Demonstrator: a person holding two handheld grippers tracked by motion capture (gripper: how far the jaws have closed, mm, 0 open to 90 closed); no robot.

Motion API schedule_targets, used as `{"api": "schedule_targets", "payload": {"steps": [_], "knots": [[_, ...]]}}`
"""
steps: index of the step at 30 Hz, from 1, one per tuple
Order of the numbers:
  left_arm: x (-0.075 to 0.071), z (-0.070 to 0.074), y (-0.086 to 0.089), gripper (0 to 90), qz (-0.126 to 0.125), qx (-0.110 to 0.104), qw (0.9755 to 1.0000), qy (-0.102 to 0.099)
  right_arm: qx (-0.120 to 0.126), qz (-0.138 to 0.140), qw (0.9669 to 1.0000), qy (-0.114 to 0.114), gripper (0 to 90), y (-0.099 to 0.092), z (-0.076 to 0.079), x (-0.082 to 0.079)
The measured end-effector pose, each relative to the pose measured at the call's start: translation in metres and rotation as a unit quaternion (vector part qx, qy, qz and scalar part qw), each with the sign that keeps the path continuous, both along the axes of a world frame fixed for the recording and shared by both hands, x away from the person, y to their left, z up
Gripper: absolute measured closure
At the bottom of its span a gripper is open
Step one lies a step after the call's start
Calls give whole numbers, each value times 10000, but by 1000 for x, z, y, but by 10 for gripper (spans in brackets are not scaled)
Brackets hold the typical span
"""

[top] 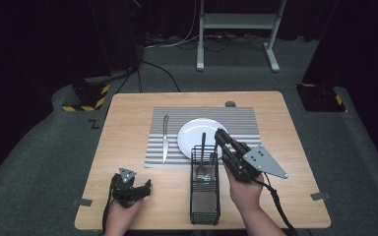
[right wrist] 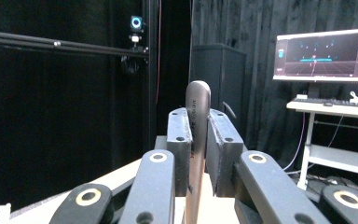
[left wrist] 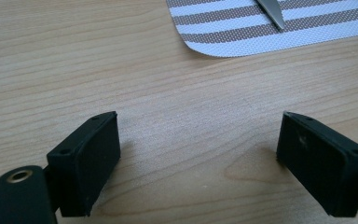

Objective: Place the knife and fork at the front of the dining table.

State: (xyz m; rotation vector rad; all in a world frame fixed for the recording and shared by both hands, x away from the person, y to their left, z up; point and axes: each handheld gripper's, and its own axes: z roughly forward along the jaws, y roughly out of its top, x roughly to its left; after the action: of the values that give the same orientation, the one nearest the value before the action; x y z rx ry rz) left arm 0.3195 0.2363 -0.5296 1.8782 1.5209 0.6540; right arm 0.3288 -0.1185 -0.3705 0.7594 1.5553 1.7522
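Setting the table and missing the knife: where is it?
In the high view, the knife lies on the striped placemat's left edge, left of the white plate.

Black curtains (right wrist: 51, 116) ring a grey carpet (top: 29, 162); a lit monitor (right wrist: 326, 56) stands on a white desk (right wrist: 335, 109).

a light wooden table (top: 128, 196) carries everything. a striped grey placemat (top: 241, 120) lies flat toward the far side (one rounded corner shows in the left gripper view). a black wire basket (top: 205, 201) stands on the bare wood at the near edge, touching the mat's near border. a small dark round thing (top: 230, 103) sits by the far edge.
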Motion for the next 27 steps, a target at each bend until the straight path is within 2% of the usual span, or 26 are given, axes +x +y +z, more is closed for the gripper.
{"api": "schedule_targets", "payload": {"steps": [13, 20, 27], "knots": [[0, 0, 0, 132, -7, 3, 10000, -1, 192, -45, 9994, -269, 811, -7, 27, -3], [0, 0, 0, 132, -14, 4, 10000, 0, 323, -273, 9986, -325, 813, -24, 37, 2], [0, 0, 0, 132, -13, 3, 10000, -1, 51, -541, 9983, -205, 815, -43, 27, 13]]}}
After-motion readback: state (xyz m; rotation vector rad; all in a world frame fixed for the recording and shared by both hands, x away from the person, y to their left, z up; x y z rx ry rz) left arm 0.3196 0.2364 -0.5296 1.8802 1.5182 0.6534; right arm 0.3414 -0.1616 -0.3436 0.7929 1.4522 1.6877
